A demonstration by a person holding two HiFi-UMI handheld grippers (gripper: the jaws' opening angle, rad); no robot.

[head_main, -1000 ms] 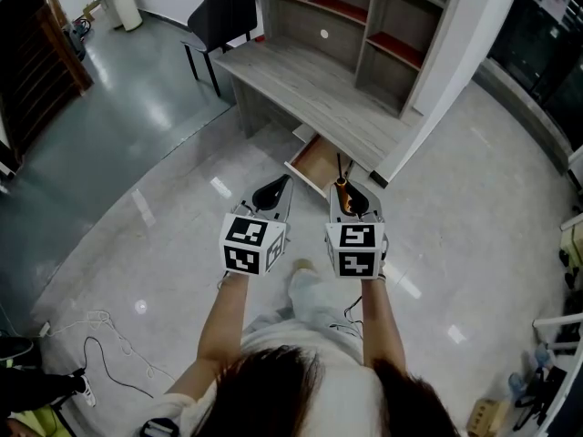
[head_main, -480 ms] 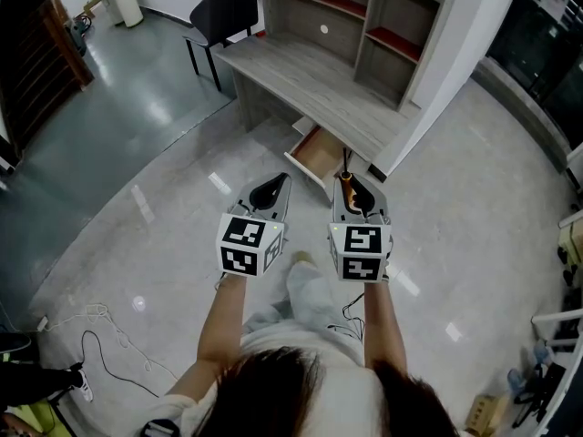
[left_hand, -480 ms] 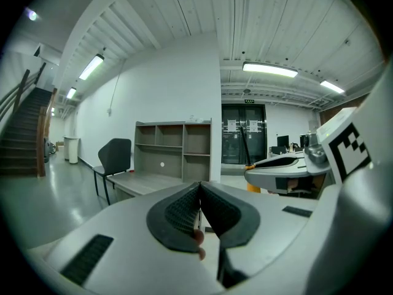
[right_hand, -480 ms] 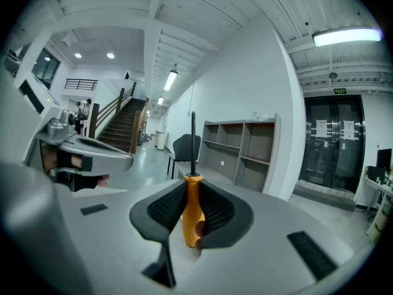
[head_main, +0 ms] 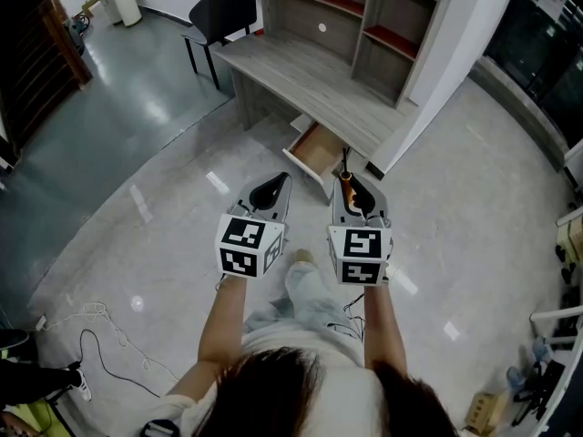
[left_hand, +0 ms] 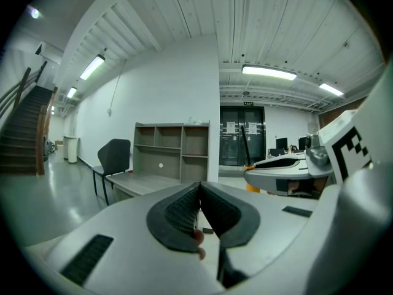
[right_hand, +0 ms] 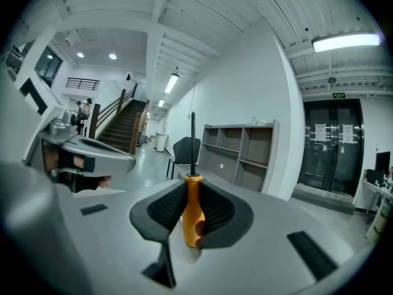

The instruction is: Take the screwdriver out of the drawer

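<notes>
The drawer [head_main: 314, 151] stands pulled out from under the table's [head_main: 301, 76] front edge, toward its right end. What shows of its inside is a plain wood-coloured bottom; nothing in it can be made out from the head view. The shelf unit [head_main: 360, 16] along the table's back edge has open compartments, some with red floors, and their contents are too small to tell.

The screwdriver [right_hand: 192, 217] is out of the drawer, clamped in the right claw [right_hand: 191, 192]. Its orange handle sits upright between the ribbed pads, and the dark shaft rises past the tips. In the head view the right claw [head_main: 347, 192] is held over the floor just short of the drawer. There the shaft's tip is lost against the dark spot at the table's foot.

The left claw [left_hand: 199, 188] is closed, pads meeting, with nothing gripped. It is level with the right one, a little apart. A chair [head_main: 223, 12] stands by the table's left end.
</notes>
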